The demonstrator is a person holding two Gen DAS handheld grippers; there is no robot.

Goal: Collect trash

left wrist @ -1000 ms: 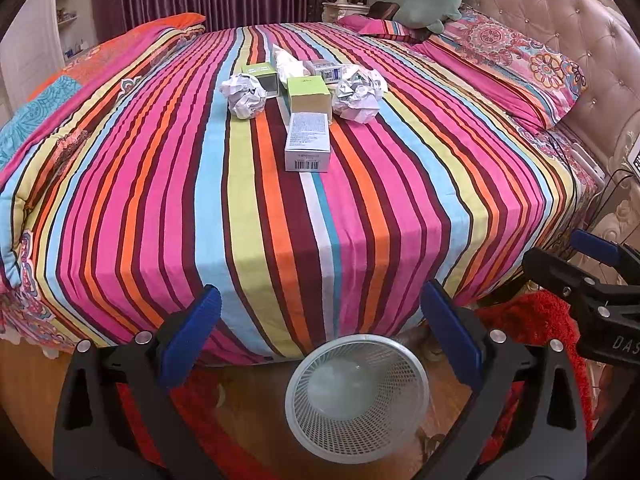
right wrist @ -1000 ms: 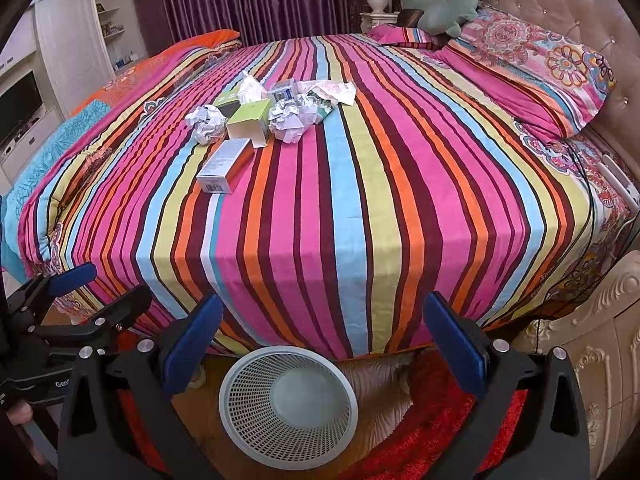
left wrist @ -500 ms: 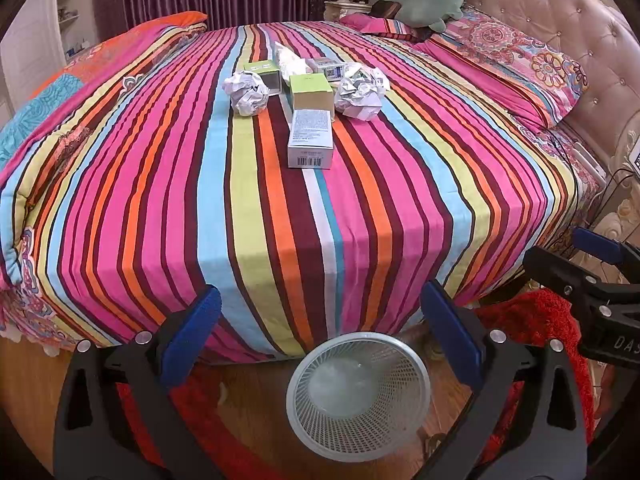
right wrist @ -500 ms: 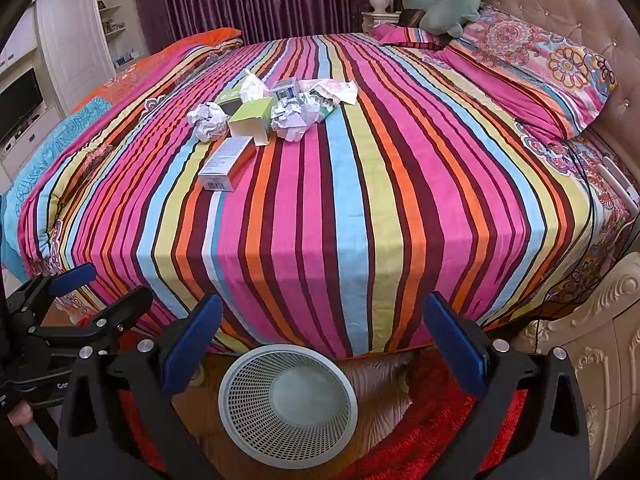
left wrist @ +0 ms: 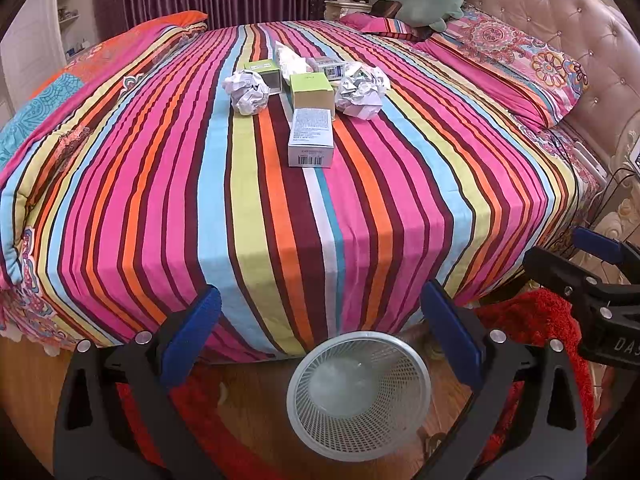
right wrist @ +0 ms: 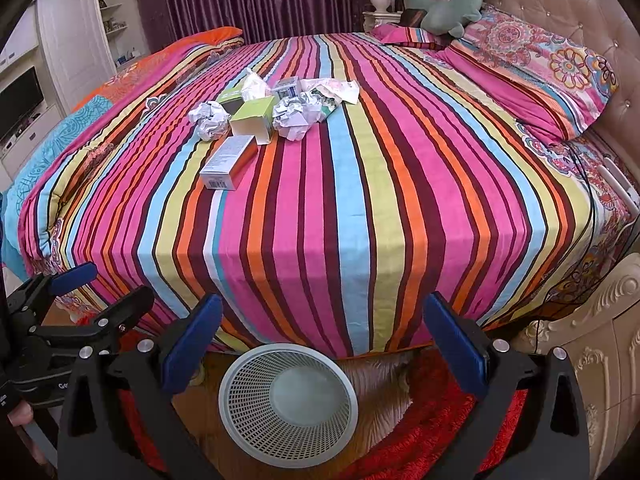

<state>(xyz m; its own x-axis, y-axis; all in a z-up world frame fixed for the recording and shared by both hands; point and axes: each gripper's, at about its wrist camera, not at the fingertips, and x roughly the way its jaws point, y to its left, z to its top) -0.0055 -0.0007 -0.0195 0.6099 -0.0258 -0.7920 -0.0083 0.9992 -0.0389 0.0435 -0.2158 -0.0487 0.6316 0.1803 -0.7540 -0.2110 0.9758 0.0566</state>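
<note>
The bedspread (left wrist: 280, 208) is striped woven cloth, matt and slightly ribbed. On it lie crumpled paper balls (left wrist: 246, 92), creased and dull, and a printed cardboard box (left wrist: 311, 138) with a faint sheen. The wastebasket (left wrist: 360, 396) is pale moulded plastic, its wall a fine mesh lattice. The floor (left wrist: 256, 392) is polished wood; the red rug (right wrist: 440, 440) is shaggy pile. The headboard (right wrist: 568, 8) is tufted, glossy padding with studs. Both grippers are matt black plastic with blue rubbery pads (left wrist: 192, 332).
</note>
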